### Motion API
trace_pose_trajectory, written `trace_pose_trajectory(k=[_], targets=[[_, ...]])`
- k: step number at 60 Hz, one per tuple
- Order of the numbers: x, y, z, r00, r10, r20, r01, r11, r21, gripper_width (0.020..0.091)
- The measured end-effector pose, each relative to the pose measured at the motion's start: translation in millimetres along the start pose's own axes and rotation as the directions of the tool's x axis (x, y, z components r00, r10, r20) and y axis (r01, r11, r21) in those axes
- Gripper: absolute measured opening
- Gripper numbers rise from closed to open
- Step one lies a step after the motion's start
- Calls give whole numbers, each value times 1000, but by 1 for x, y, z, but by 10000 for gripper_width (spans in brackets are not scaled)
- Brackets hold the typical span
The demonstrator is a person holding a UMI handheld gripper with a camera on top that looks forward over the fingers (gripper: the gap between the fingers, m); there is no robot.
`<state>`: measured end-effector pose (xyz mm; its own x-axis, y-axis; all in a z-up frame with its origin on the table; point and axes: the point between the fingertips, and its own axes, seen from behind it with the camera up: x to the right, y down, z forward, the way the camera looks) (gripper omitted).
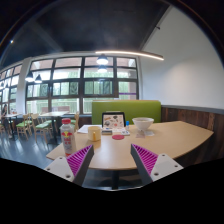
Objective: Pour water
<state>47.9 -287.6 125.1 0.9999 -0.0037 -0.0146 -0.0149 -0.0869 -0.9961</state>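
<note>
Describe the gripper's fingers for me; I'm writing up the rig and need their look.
The gripper shows two fingers. Each finger has a pale, whitish angular body that tapers toward its tip. On each inner face sits a magenta pad, roughly triangular, covered with rows of small dark dots. No cables, markings, hand or sleeve are in view.

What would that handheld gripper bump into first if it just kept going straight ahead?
Probably the light wooden table: the open gripper, holding nothing, points at its near edge. Depth is unclear, so it might instead pass over it toward the green sofa.
</note>
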Motion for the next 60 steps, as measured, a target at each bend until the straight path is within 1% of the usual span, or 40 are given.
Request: trace_pose_trajectory(k=[9,14,19,23,27,30,32,35,38,44,49,52,54,55,58,60], targets=[[-7,8,-2,1000,28,12,-27,1000,-6,817],[-28,13,4,998,22,51,-23,1000,9,821],[-55,26,18,996,17,89,-18,1000,13,821],[-93,33,27,993,15,120,-17,1000,14,818],[-123,42,50,987,12,162,-15,1000,14,821],[-149,43,59,984,6,179,-9,1000,17,821],[-157,43,77,982,-6,188,1,1000,26,814],[-169,42,95,984,-38,171,30,999,44,794],[-187,37,105,989,-68,134,61,996,58,794],[-194,21,144,990,-106,88,98,991,91,797],[-203,9,173,993,-109,48,104,989,102,797],[-206,5,184,995,-90,35,87,992,94,794],[-211,1,192,996,-75,45,70,993,99,774],[-213,0,195,997,-66,50,61,993,102,752],[-207,5,205,998,-59,26,57,995,85,511],[-203,3,206,999,-39,18,38,994,99,509]])
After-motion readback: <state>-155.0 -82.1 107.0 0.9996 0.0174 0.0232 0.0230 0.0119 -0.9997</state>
